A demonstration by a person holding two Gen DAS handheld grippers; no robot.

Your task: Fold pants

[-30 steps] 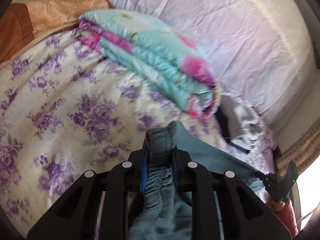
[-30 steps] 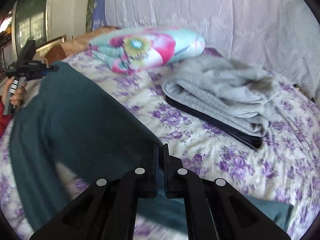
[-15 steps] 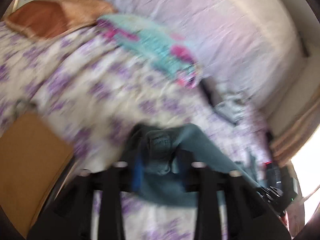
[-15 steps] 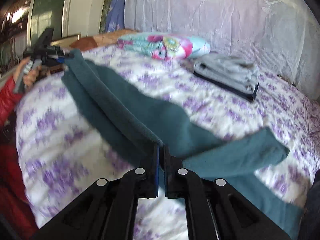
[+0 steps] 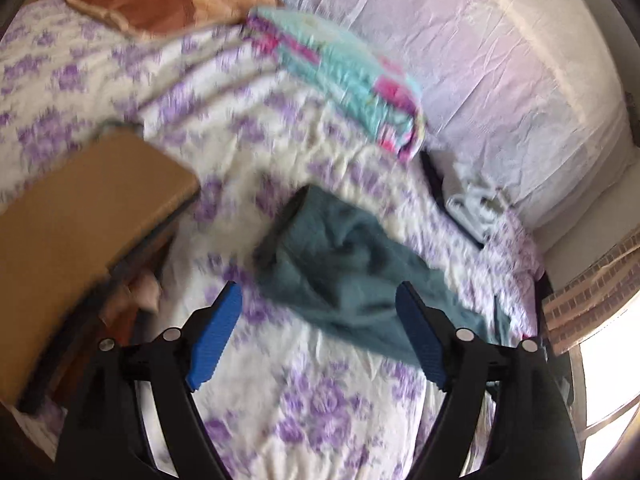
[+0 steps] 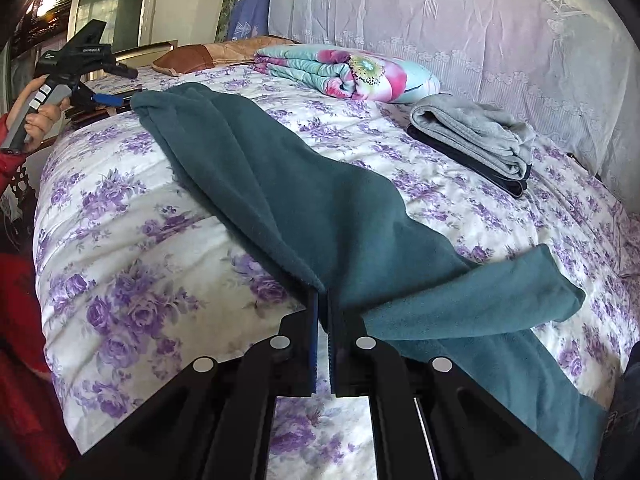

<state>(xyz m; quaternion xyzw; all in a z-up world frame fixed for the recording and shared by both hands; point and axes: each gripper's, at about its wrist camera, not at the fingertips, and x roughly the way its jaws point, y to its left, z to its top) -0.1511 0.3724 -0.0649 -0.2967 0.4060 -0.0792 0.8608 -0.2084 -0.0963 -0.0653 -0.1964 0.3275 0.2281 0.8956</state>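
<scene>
Purple-flowered bedding (image 6: 132,280) covers the bed where one pair of teal pants (image 6: 280,184) lies stretched along its near edge, from the left corner to the right.

Nearest the lens in the right wrist view, the right gripper (image 6: 323,320) is clamped tight on a fold of the pants at mid-length, where one leg (image 6: 480,304) doubles back toward the bed's right side. At the left corner, the left gripper (image 5: 320,336) has its blue pads (image 5: 216,336) spreading wide apart; its jaws are opening, and the bunched waistband end (image 5: 332,256) sits on the bedding just beyond the pads, not pressed by either. The person's hand (image 6: 40,116) on that gripper's handle shows at the far left of the right wrist view.

By the look of it, the task is at an early stage: the pants are laid out lengthwise, the legs not yet squared on each other (one strays off at an angle), and the crosswise folds are still to do.

Farther back, toward the far edge, sits one stack of folded clothes, grey over dark (image 6: 476,140), one rolled floral quilt (image 6: 344,72) and one brown pillow (image 6: 188,58). A tan board-like surface (image 5: 80,232), too blurred to identify, juts in beside the left corner. White lace drapery (image 6: 440,12) hangs behind the bed.
</scene>
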